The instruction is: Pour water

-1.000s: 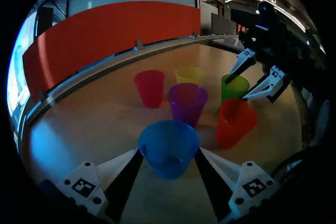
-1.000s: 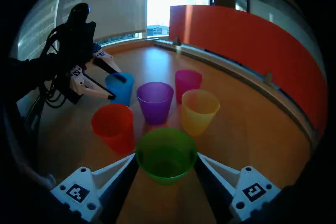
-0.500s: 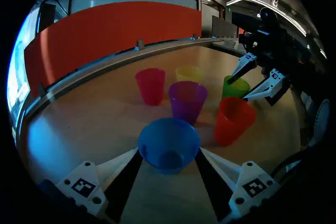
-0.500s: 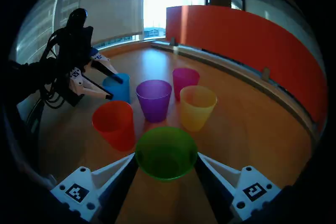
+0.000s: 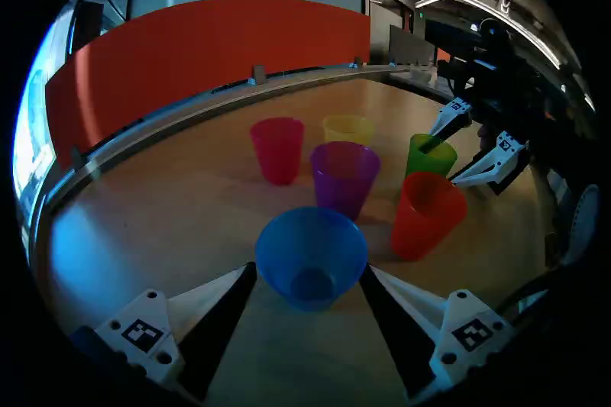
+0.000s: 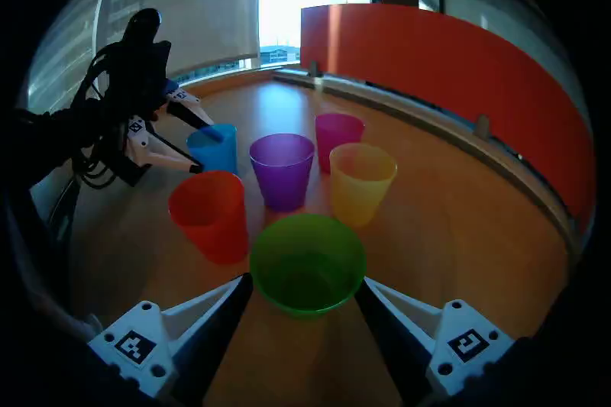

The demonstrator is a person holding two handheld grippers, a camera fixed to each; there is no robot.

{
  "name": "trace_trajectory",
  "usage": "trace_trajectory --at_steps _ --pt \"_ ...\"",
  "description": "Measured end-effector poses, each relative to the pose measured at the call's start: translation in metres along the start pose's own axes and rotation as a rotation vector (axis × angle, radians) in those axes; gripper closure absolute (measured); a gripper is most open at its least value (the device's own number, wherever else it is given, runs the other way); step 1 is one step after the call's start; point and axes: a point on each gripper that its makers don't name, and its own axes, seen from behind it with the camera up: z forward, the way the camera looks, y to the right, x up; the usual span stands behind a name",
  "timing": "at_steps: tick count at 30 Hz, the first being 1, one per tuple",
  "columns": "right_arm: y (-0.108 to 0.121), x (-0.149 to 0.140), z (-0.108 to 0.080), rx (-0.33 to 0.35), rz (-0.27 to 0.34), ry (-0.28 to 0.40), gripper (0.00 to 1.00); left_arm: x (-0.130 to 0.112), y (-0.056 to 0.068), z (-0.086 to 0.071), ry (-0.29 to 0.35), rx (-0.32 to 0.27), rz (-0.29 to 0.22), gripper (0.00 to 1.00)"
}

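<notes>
- One wooden table (image 5: 176, 201) carries everything. A low rail (image 5: 229, 92) runs along its far edge.
- One long red panel (image 5: 206, 48) stands behind that rail, and a bright window (image 6: 286, 2) lies past its end.
- Two grippers face each other across the cups. The left gripper (image 5: 307, 268) has its jaws pinching the blue cup (image 5: 311, 250), one finger on each side. The right gripper (image 6: 304, 279) pinches the green cup (image 6: 307, 258) in the same way.
- There are six cups, one of each colour, all upright with open mouths.
- Four cups stand between the two held ones. In the left gripper view, the purple cup (image 5: 344, 176) is in the middle, just beyond the blue one. The orange cup (image 5: 425, 212) is to its right. The pink cup (image 5: 277, 149) and yellow cup (image 5: 348, 130) are farther off, toward the panel.
- In that view the orange cup covers the green cup's lower part.
- In both views, whoever holds the far gripper is a dark shape, hard to make out.
- Whether any cup holds water cannot be told.
</notes>
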Motion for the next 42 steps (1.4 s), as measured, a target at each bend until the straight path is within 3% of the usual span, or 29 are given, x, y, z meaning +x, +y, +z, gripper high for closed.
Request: trace_trajectory --at_steps 11,23,35,42 --pt "0.000 -0.002 -0.023 -0.028 0.017 0.025 0.00 -0.011 -0.002 -0.019 -0.009 0.030 0.005 0.01" --pt "-0.003 -0.017 -0.063 -0.076 0.044 0.054 0.00 -0.020 -0.005 -0.055 0.013 0.086 -0.008 0.01" --pt "-0.007 -0.016 -0.088 -0.106 0.082 0.109 0.00 -0.019 -0.005 -0.078 0.057 0.133 -0.026 0.01" --pt "-0.002 0.000 -0.105 -0.157 0.100 0.180 0.00 -0.010 -0.016 -0.096 0.128 0.198 -0.045 0.01"
